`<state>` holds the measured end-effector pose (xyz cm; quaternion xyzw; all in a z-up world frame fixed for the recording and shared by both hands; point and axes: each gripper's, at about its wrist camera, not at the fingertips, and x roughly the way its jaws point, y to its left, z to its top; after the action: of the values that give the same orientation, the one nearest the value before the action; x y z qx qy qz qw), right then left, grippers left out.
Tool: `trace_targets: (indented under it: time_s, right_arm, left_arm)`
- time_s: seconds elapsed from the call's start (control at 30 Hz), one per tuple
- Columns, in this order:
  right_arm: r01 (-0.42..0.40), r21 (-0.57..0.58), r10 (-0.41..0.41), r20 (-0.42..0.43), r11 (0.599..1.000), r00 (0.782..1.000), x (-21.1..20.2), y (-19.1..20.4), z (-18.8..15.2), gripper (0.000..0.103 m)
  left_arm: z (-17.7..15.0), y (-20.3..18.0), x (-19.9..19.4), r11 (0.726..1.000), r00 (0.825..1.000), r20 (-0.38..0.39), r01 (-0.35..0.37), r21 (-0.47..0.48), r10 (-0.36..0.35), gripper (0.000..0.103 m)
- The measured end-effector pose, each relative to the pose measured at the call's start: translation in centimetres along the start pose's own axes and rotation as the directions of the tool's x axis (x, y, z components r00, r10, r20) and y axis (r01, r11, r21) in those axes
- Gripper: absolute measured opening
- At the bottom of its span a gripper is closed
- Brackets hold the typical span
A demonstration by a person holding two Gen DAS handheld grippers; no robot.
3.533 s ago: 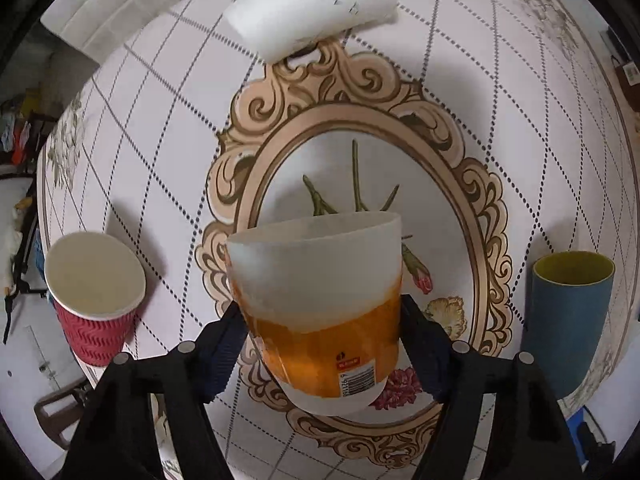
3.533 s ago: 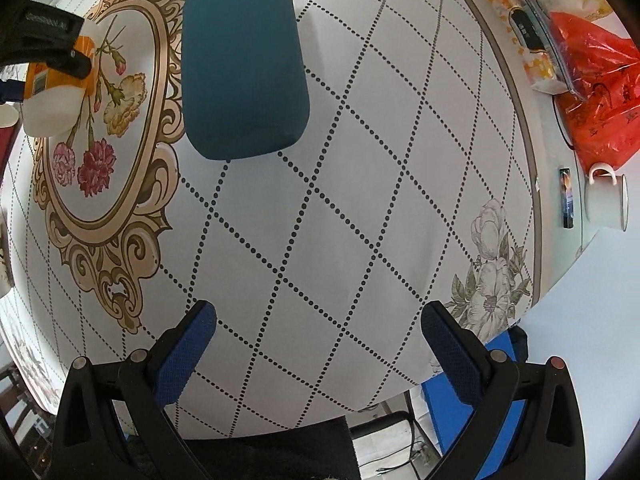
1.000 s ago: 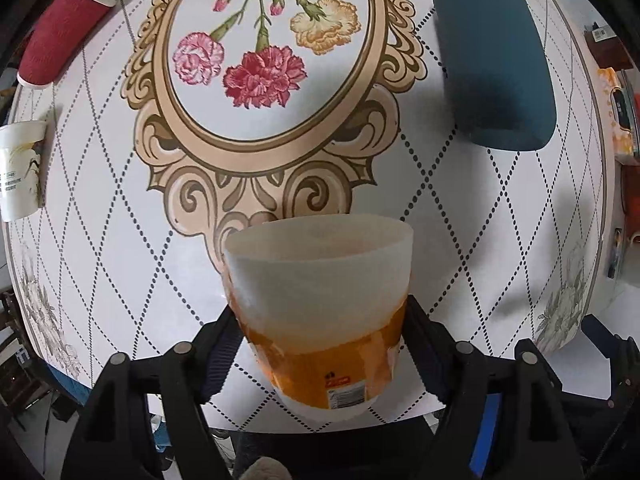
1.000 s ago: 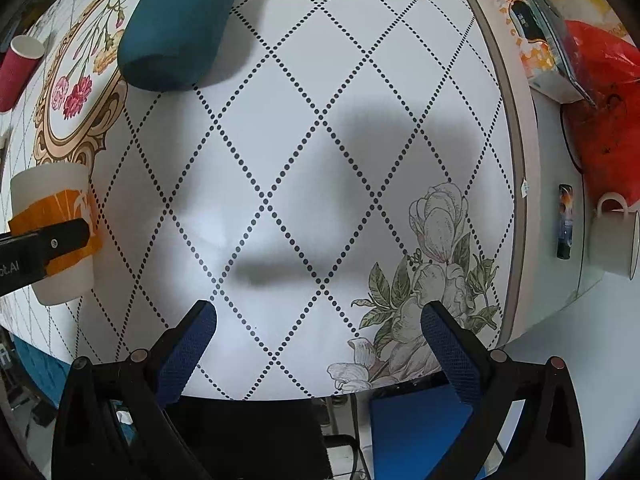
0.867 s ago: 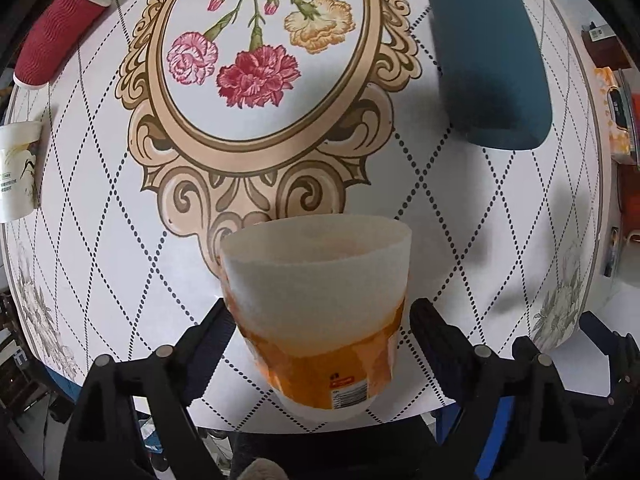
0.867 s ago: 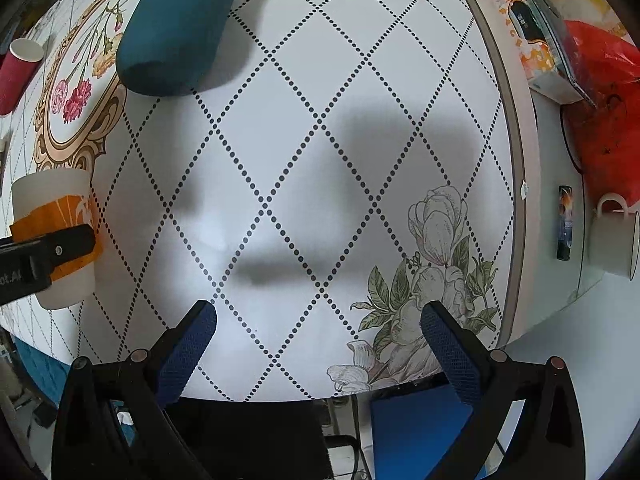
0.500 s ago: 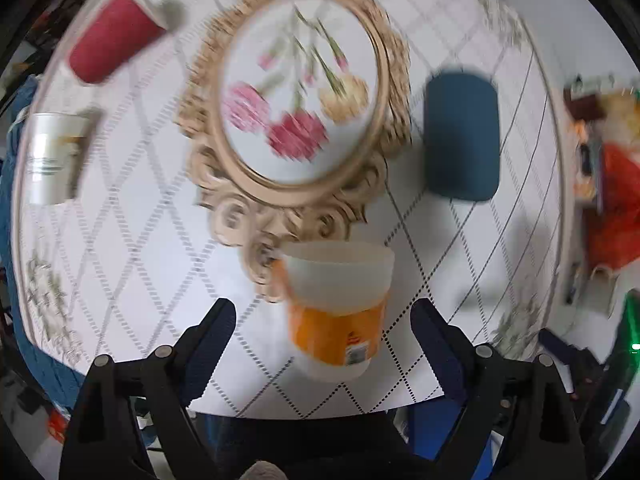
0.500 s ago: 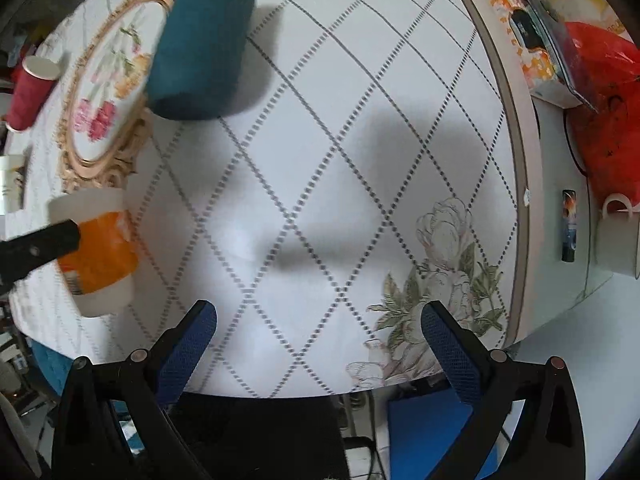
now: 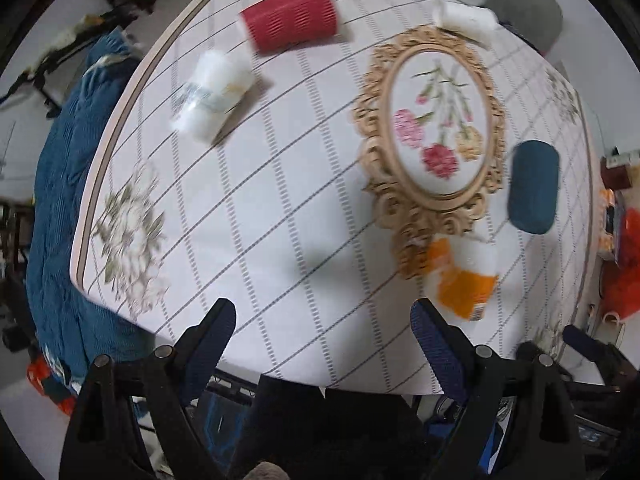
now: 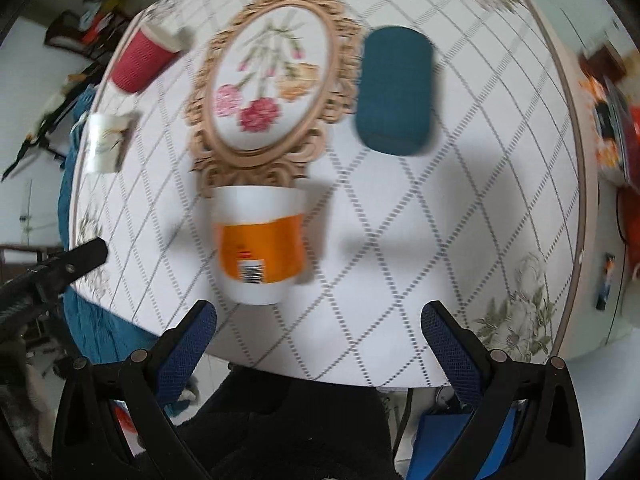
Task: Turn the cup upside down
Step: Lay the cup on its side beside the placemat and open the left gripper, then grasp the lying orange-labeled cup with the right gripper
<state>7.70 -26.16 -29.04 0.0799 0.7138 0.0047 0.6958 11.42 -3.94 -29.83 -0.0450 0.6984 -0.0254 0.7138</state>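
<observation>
Left gripper jaws apart, empty, hanging above the bench edge. Right gripper also spread wide, holding nothing. Orange cup stands free on the bench just below the oval flower print, near the front edge; wide mouth looks down, narrow base up, so the flip seems done, though blur makes it hard to confirm. Teal cup stands off to its right, red cup and white cup far left. Step in hand: release and pull-back. Next move likely calls for clearing both grippers without nudging the orange cup.
</observation>
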Motion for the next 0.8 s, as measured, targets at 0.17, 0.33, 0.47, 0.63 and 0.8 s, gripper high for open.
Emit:
trace_targets:
  time_s: [0.17, 0.33, 0.47, 0.63, 0.8]
  right_arm:
    - [0.031, -0.082, -0.032, -0.008, 0.996, 0.999, -1.1, 2.5, 0.2, 0.103]
    - [0.123, -0.219, -0.124, 0.01, 0.968, 0.992, -3.3, 4.5, 1.0, 0.103]
    - [0.247, -0.416, -0.247, 0.053, 0.875, 0.967, -4.4, 6.8, 1.6, 0.103]
    - [0.44, -0.763, -0.395, 0.262, 0.474, 0.88, -3.7, 11.3, 0.0, 0.103]
    - [0.469, -0.817, -0.333, 0.568, -0.335, 0.752, 0.5, 13.6, -6.1, 0.103]
  left_arm:
    - [-0.8, 2.3, 1.1, 0.999, 1.0, -0.007, 0.004, -0.047, -0.005, 0.089]
    - [-1.4, 3.9, 2.7, 0.997, 1.0, -0.023, 0.013, -0.081, -0.015, 0.089]
    - [-1.7, 4.4, 3.9, 0.996, 0.999, -0.036, 0.015, -0.09, -0.018, 0.089]
    - [-1.9, 4.4, 5.6, 0.996, 0.999, -0.043, 0.023, -0.089, -0.027, 0.097]
    - [-2.0, 4.5, 6.8, 0.994, 0.999, -0.042, 0.027, -0.106, -0.031, 0.097]
